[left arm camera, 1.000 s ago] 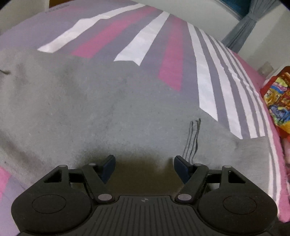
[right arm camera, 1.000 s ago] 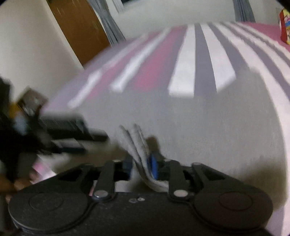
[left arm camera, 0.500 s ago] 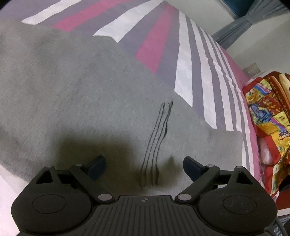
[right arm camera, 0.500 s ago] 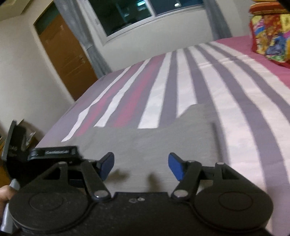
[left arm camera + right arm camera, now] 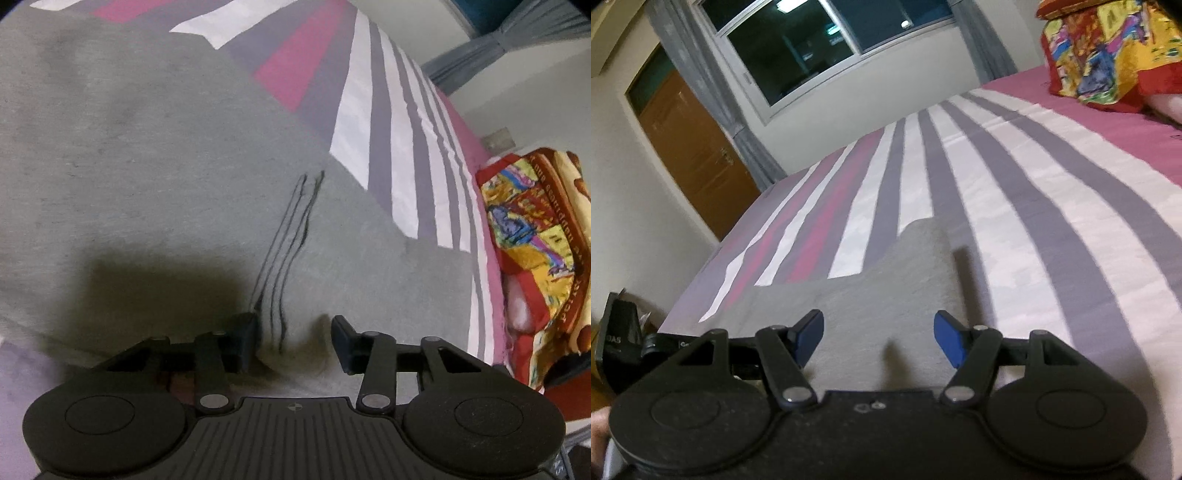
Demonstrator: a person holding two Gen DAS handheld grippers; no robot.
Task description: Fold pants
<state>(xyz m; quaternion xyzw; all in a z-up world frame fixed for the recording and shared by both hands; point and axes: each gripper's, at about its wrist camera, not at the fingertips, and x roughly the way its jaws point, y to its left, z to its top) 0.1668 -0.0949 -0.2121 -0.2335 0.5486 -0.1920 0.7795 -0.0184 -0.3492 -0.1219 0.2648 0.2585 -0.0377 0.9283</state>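
Note:
Grey pants (image 5: 147,166) lie spread flat on the striped bed sheet (image 5: 369,110). Thin dark stripes (image 5: 291,236) run down the cloth toward my left gripper (image 5: 293,341). Its tips rest on the pants and its jaws are closing, with a puckered fold of grey cloth and the stripe ends between them. In the right wrist view the pants (image 5: 886,295) end in a narrow tongue on the sheet. My right gripper (image 5: 879,338) hovers over that end, open, with nothing between its fingers.
A colourful red and yellow pillow (image 5: 528,229) lies at the bed's right side, also visible as the pillow (image 5: 1100,55) at the top right. A brown door (image 5: 690,147) and a dark window (image 5: 812,48) stand beyond the bed. The other gripper's body (image 5: 624,332) shows at the left.
My left gripper slid toward the dark stripes, widened, then narrowed around them. My right gripper let go of the folded cloth edge, opened, and lifted back from the pants.

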